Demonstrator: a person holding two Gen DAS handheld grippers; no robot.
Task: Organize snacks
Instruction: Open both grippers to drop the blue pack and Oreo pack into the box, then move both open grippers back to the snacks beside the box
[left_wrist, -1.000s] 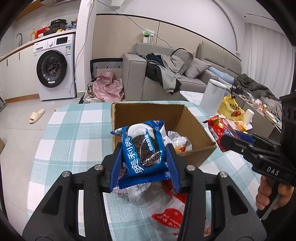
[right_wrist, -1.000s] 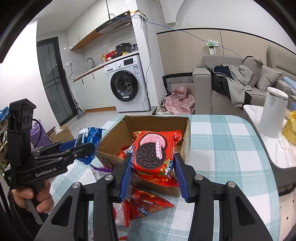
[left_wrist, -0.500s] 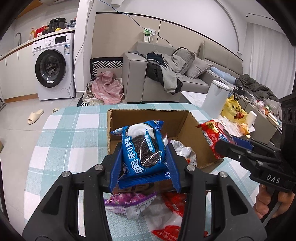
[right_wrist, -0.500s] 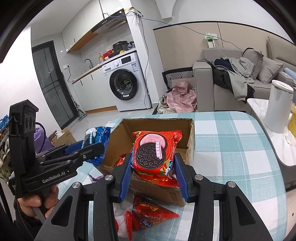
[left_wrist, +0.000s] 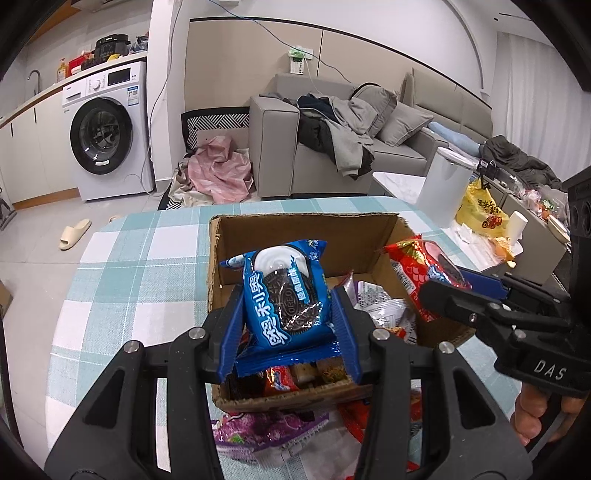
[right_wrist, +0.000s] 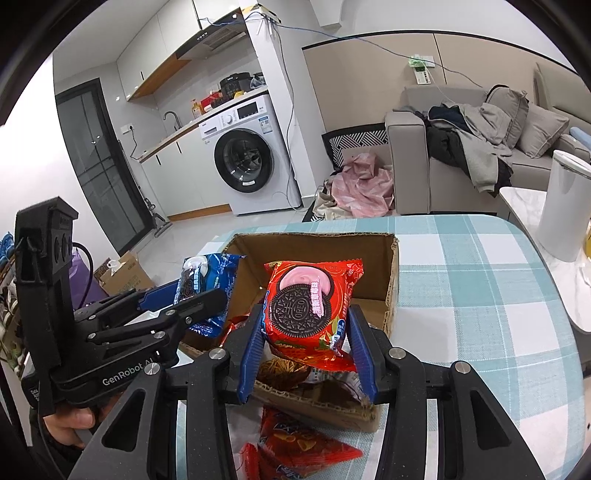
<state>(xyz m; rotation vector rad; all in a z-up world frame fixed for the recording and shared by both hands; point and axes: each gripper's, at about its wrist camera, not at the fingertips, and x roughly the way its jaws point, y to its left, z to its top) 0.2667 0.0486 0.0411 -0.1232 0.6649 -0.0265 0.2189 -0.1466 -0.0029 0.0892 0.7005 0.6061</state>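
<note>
My left gripper (left_wrist: 288, 332) is shut on a blue Oreo packet (left_wrist: 286, 297), held above the open cardboard box (left_wrist: 306, 229). My right gripper (right_wrist: 306, 343) is shut on a red Oreo packet (right_wrist: 308, 306), which also hangs over the box (right_wrist: 317, 247). Each gripper shows in the other's view: the right gripper (left_wrist: 439, 284) with its red packet (left_wrist: 424, 273) at the box's right wall, the left gripper (right_wrist: 199, 295) with its blue packet (right_wrist: 203, 280) at the box's left wall. Several snack packets (left_wrist: 380, 306) lie inside the box.
The box stands on a table with a teal checked cloth (left_wrist: 129, 266). A purple packet (left_wrist: 258, 428) and red packets (right_wrist: 299, 446) lie on the cloth in front of the box. A white bin (right_wrist: 565, 206) and a yellow bag (left_wrist: 480, 210) stand right of the table.
Both grippers have moved forward with their packets, from just before the box's near wall to above its inside. The loose packets on the cloth now lie nearer the cameras.
</note>
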